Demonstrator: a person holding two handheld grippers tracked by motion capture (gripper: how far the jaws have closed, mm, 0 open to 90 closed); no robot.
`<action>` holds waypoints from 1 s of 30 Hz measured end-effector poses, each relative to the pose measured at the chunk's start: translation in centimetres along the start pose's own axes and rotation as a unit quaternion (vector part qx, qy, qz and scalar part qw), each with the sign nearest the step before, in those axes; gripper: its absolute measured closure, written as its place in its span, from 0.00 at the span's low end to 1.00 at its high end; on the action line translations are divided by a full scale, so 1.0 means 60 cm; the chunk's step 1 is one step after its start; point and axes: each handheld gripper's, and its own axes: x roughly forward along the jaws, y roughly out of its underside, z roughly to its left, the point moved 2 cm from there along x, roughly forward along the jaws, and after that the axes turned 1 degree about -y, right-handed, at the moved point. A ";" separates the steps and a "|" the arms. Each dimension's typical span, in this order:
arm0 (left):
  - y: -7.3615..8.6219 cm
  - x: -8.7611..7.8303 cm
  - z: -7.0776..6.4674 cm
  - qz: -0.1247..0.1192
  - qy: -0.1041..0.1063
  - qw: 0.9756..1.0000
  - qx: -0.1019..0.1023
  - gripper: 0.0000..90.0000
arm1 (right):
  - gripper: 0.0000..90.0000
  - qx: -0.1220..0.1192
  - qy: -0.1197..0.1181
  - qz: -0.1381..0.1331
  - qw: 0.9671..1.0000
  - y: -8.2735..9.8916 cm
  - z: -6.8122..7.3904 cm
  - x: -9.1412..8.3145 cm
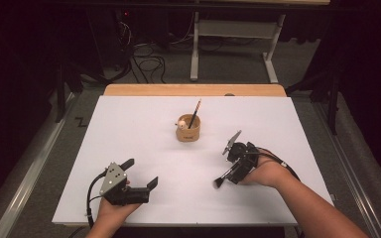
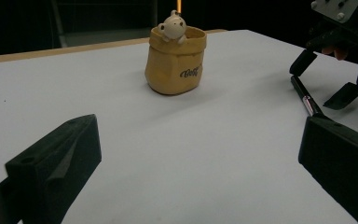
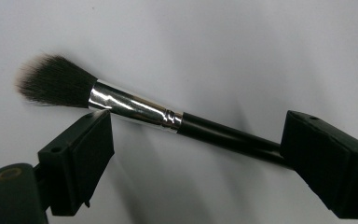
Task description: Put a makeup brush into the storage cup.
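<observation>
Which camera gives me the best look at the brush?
The right gripper view: the brush shows bristles, silver collar and black handle up close. The high view gives a small dark shape at the right gripper; the left gripper view, just its handle.

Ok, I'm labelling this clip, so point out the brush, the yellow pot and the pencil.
brush (image 3: 135, 106), right gripper view, on its silver ferrule.
yellow pot (image 2: 175, 70), left gripper view, on its front wall.
pencil (image 1: 195, 114), high view, on its shaft above the pot.
</observation>
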 end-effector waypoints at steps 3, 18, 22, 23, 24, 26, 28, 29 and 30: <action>0.000 0.000 0.001 0.000 0.000 1.000 -0.001 0.00 | 0.13 -0.004 0.001 0.000 1.000 -0.001 0.000 0.004; -0.001 -0.001 0.002 -0.003 0.001 1.000 -0.007 0.00 | 0.20 -0.013 0.005 0.001 1.000 -0.002 -0.003 0.009; -0.001 -0.002 0.002 -0.003 0.001 1.000 -0.009 0.00 | 0.20 -0.016 0.006 0.004 1.000 -0.005 -0.003 0.011; -0.001 -0.002 0.003 -0.002 0.001 1.000 -0.008 0.00 | 0.20 -0.017 0.006 0.006 1.000 -0.006 -0.003 0.012; -0.001 -0.002 0.003 -0.002 0.001 1.000 -0.008 0.00 | 0.22 -0.018 0.004 0.005 1.000 -0.006 -0.004 0.014; -0.001 -0.002 0.004 -0.002 0.001 1.000 -0.009 0.00 | 0.23 -0.017 -0.001 0.009 1.000 -0.007 -0.004 0.016; -0.001 -0.002 0.004 -0.002 0.001 1.000 -0.009 0.00 | 0.28 -0.014 -0.007 0.010 1.000 -0.007 -0.004 0.015; -0.001 -0.002 0.005 -0.002 0.001 1.000 -0.009 0.00 | 0.31 -0.013 -0.011 0.009 1.000 -0.006 -0.004 0.014; -0.001 -0.002 0.005 -0.002 0.002 1.000 -0.009 0.00 | 0.34 -0.016 -0.013 0.008 1.000 -0.006 -0.003 0.013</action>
